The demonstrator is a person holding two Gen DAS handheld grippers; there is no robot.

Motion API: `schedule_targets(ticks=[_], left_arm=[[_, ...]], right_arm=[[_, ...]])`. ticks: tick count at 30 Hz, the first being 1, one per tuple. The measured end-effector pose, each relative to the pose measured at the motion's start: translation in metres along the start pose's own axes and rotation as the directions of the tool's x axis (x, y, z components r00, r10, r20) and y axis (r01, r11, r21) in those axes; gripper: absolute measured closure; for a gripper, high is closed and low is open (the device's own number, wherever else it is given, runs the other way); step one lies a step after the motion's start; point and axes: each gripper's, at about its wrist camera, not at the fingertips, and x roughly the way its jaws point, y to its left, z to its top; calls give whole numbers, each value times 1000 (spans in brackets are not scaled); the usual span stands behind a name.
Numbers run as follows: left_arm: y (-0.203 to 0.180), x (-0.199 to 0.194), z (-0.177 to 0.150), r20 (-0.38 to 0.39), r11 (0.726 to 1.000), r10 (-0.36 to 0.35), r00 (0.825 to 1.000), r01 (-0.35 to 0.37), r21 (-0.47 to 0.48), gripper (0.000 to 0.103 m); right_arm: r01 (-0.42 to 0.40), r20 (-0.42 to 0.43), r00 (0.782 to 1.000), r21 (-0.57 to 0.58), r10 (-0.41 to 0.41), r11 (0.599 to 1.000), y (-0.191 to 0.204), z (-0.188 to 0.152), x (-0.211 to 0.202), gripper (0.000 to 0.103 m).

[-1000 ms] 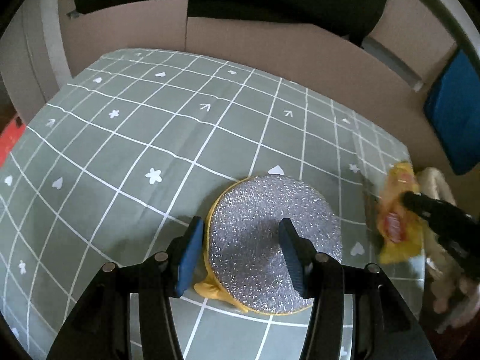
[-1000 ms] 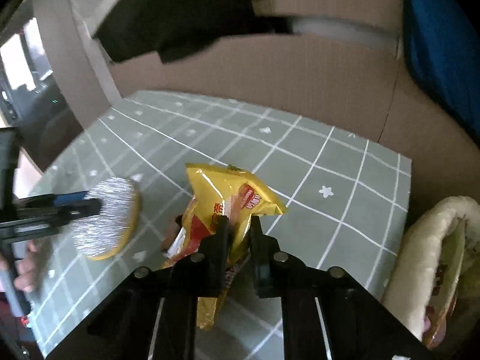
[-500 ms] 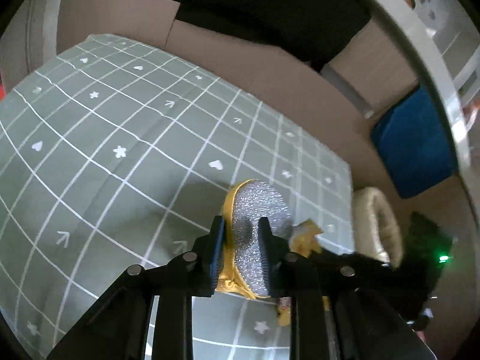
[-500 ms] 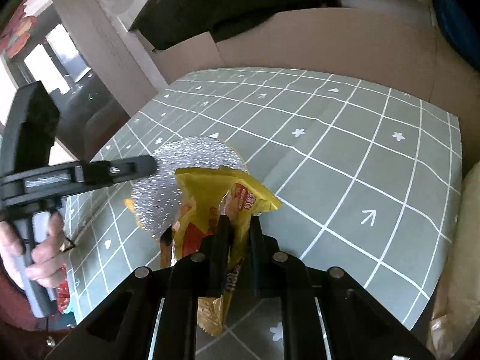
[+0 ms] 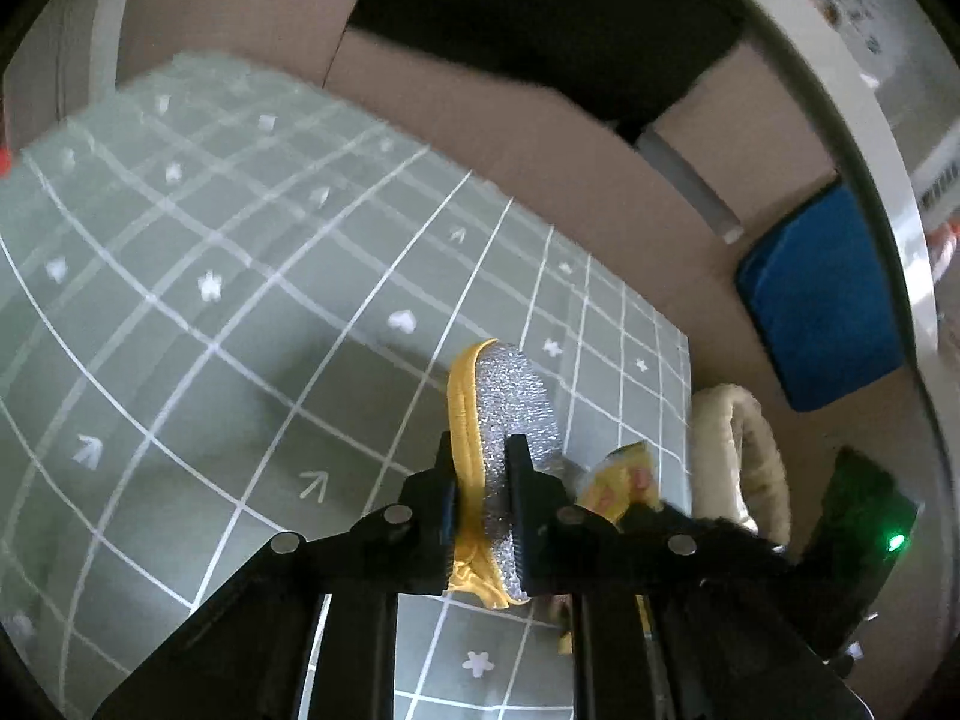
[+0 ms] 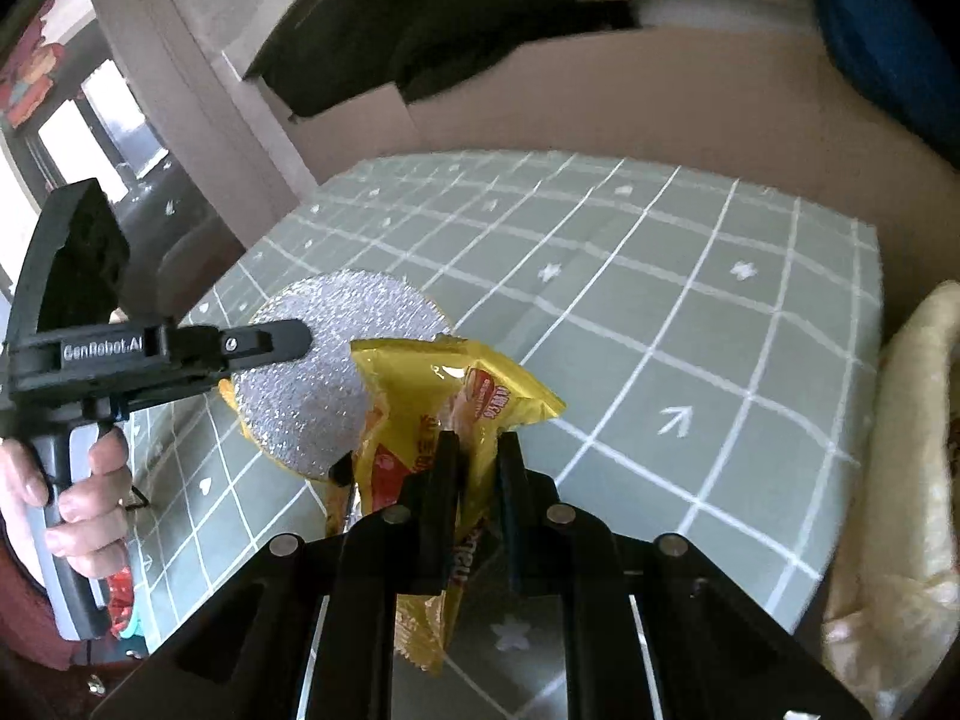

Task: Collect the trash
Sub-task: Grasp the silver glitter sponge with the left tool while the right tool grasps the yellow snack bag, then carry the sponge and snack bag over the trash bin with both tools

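My left gripper (image 5: 482,450) is shut on a round silver scouring pad with a yellow rim (image 5: 510,402) and holds it on edge above the green checked table (image 5: 240,300). The pad also shows in the right wrist view (image 6: 336,372), with the left gripper (image 6: 306,339) clamped on it. My right gripper (image 6: 477,441) is shut on a yellow snack wrapper (image 6: 456,396) and holds it above the table (image 6: 690,300), just right of the pad. A corner of the wrapper (image 5: 624,474) shows in the left wrist view.
A cream-coloured woven basket (image 5: 738,450) hangs off the table's right edge; it also shows in the right wrist view (image 6: 918,450). Cardboard walls (image 5: 540,138) stand behind the table. A blue cushion (image 5: 822,300) lies at the right.
My left gripper closed on the scouring pad, lifted it off the table and turned it on edge. Both grippers have drawn together, and the right one has kept its hold on the wrapper.
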Motion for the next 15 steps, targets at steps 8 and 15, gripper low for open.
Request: schedule_targets(ticks=[8, 15], left_arm=[[-75, -57, -8, 289, 964, 122, 950, -183, 195, 89], [-130, -92, -20, 472, 903, 185, 862, -338, 264, 89]], right_arm=[[80, 184, 981, -61, -67, 995, 5, 17, -77, 92], [209, 320, 933, -117, -162, 971, 12, 29, -137, 92]])
